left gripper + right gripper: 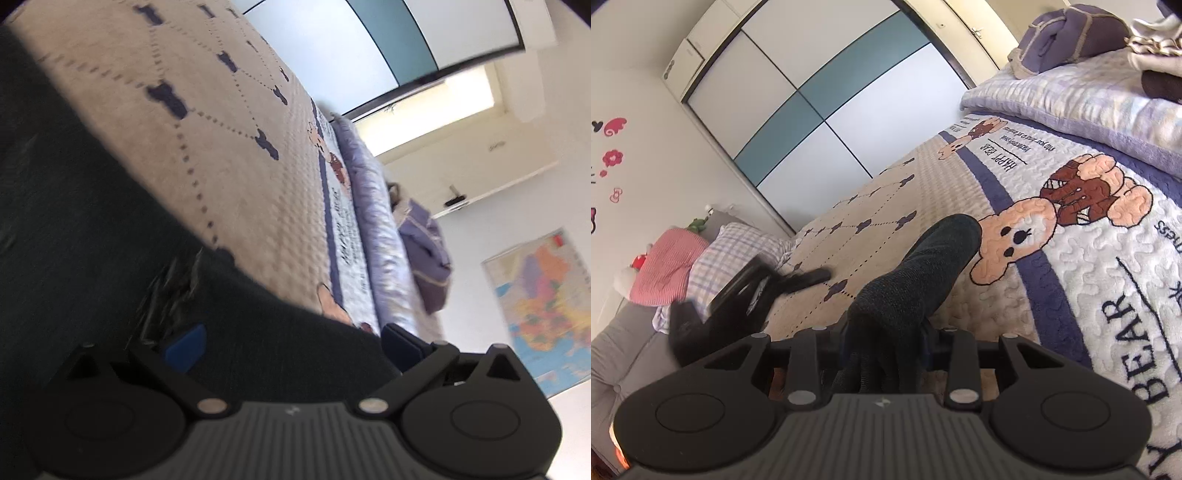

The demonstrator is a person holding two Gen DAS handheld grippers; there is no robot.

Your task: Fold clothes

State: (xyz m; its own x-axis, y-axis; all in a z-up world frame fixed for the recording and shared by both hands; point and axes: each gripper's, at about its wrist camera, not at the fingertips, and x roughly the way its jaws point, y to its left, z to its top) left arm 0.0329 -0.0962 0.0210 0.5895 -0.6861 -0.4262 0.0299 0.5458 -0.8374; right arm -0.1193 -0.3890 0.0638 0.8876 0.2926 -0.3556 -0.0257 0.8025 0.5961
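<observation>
Two grippers, one dark garment, on the bear blanket

Left view: dark garment (92, 229) fills the left side, lying over the beige blanket (236, 155); my left gripper (291, 341) has its jaws spread wide with cloth between them, one blue pad (186, 345) showing. One lilac quilt (373, 206) beyond, one purple folded bundle (428, 258), one wall map (543, 306). Right view: two pillows at left, pink (661, 266) and checked (727, 251). My right gripper (886, 345) has its jaws pressed in on one bunched dark fold (919, 273), which rises over the blanket. Two printed bears, near (1015, 240) and far (964, 142)
</observation>
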